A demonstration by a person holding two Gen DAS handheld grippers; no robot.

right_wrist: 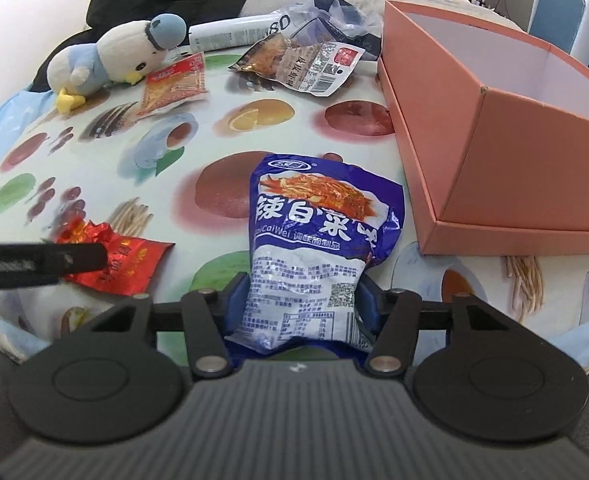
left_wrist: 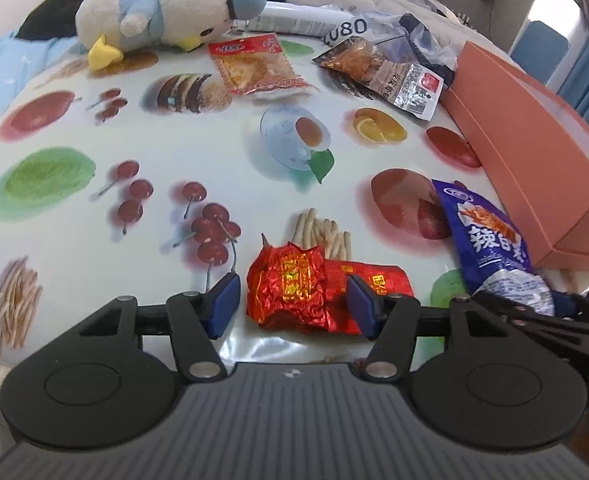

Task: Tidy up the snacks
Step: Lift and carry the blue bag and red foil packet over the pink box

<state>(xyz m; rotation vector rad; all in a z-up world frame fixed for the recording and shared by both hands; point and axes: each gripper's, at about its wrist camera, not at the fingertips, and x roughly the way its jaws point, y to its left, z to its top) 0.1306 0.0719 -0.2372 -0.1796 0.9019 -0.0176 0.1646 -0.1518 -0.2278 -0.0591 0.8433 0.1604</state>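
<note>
My right gripper (right_wrist: 302, 300) is shut on the white lower end of a blue snack bag (right_wrist: 318, 216), which also shows in the left wrist view (left_wrist: 490, 240). My left gripper (left_wrist: 292, 300) is open, its jaws on either side of two red foil packets (left_wrist: 294, 284), which also show in the right wrist view (right_wrist: 114, 256). An open orange box (right_wrist: 494, 140) stands at the right, empty as far as I see; it also shows in the left wrist view (left_wrist: 534, 140). An orange-red snack pack (left_wrist: 254, 66) and a dark snack pack (left_wrist: 378, 70) lie at the far side.
A fruit-print cloth (left_wrist: 134, 160) covers the table. A plush penguin (left_wrist: 154, 12) lies at the far left, a white tube (left_wrist: 294, 20) and a crumpled clear bag (left_wrist: 422, 36) behind the packs. Dark clothing lies beyond.
</note>
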